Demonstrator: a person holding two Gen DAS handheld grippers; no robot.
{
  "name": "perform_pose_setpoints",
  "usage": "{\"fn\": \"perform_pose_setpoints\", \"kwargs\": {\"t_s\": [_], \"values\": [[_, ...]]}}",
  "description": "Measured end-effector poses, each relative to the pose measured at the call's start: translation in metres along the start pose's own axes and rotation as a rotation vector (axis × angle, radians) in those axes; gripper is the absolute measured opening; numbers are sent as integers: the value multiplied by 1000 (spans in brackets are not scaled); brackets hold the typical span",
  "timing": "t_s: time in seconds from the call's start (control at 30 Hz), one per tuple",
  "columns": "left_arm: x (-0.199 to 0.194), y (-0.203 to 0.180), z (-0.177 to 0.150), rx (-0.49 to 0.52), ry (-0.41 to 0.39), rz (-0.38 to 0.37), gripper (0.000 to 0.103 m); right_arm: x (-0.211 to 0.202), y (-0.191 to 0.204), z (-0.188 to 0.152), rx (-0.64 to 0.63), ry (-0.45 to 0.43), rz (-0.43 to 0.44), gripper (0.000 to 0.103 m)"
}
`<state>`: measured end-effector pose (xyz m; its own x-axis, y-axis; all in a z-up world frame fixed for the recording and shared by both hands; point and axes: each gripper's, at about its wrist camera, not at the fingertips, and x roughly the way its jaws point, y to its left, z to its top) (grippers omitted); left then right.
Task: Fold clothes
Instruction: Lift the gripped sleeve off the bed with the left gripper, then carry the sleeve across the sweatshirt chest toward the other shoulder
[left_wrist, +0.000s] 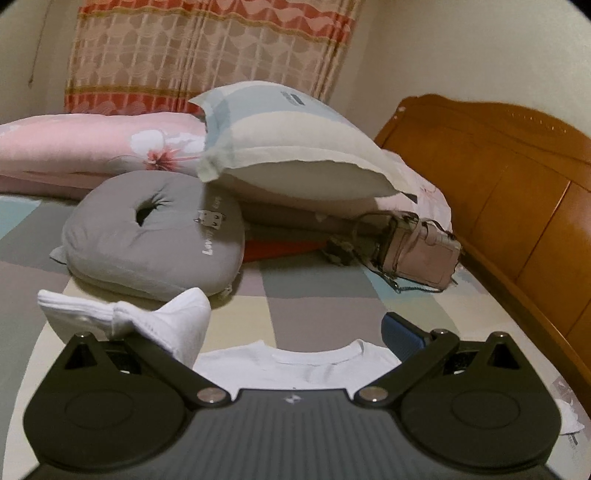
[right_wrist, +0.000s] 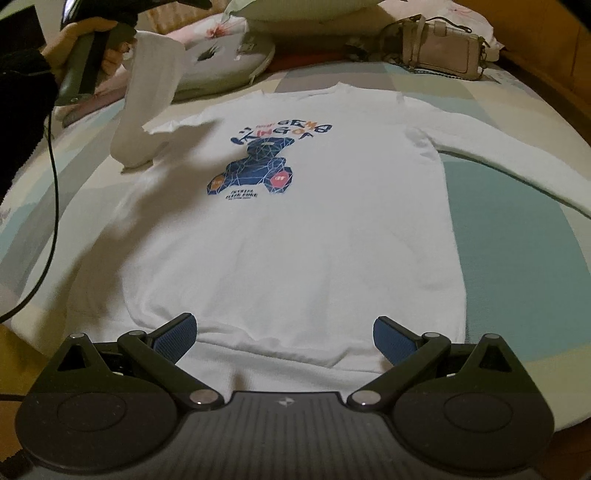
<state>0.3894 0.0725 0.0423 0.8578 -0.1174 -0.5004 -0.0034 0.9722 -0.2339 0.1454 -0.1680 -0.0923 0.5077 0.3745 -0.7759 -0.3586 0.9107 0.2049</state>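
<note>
Folding the first sleeve looks like the step in hand. I have a white long-sleeved sweatshirt (right_wrist: 295, 236) spread face up on the patchwork bedsheet (right_wrist: 498, 221), neck toward the far pillows and hem nearest my right gripper (right_wrist: 282, 338). That gripper hovers low over the hem band with its blue pads spread wide and nothing between them.

My left gripper (left_wrist: 280, 325) is raised near the collar. The lifted left sleeve (right_wrist: 147, 110) hangs from it in the right wrist view, and in the left wrist view white fabric bunches over the left finger while the right pad (left_wrist: 402, 334) stands well apart, so I cannot tell whether the jaws are clamped on the cloth or merely hooked under it. A hand (right_wrist: 79, 44) grips that tool's handle, with a cable trailing down.

Next, I judge, the sleeve should be carried across the chest and laid flat over the print, keeping the shoulder seam straight; the right sleeve (right_wrist: 517, 166) lies stretched out on the sheet and would follow.

As for writing, the chest print (right_wrist: 255, 166) shows a blue geometric bear with large letters above that I read roughly as "KING OF", the rest too blurred. The grey ring cushion (left_wrist: 151, 236) carries a word beginning "Lov". Beside it lie a pink handbag (left_wrist: 424, 254) and a striped pillow (left_wrist: 295, 140).
</note>
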Motion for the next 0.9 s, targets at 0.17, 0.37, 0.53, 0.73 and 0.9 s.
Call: {"fn": "perform_pose_setpoints", "kwargs": {"t_s": [0.17, 0.37, 0.53, 0.73, 0.9], "values": [[12, -18, 9, 17, 19, -8, 102, 1, -6, -3, 9, -3, 12, 103], [32, -40, 18, 30, 43, -13, 102, -1, -14, -3, 36, -34, 35, 103], [50, -58, 16, 43, 65, -26, 102, 1, -19, -4, 45, -33, 30, 103], [68, -80, 5, 67, 89, -44, 102, -3, -29, -6, 83, -59, 33, 103], [84, -99, -10, 95, 90, -60, 102, -5, -35, -6, 114, -86, 44, 103]]}}
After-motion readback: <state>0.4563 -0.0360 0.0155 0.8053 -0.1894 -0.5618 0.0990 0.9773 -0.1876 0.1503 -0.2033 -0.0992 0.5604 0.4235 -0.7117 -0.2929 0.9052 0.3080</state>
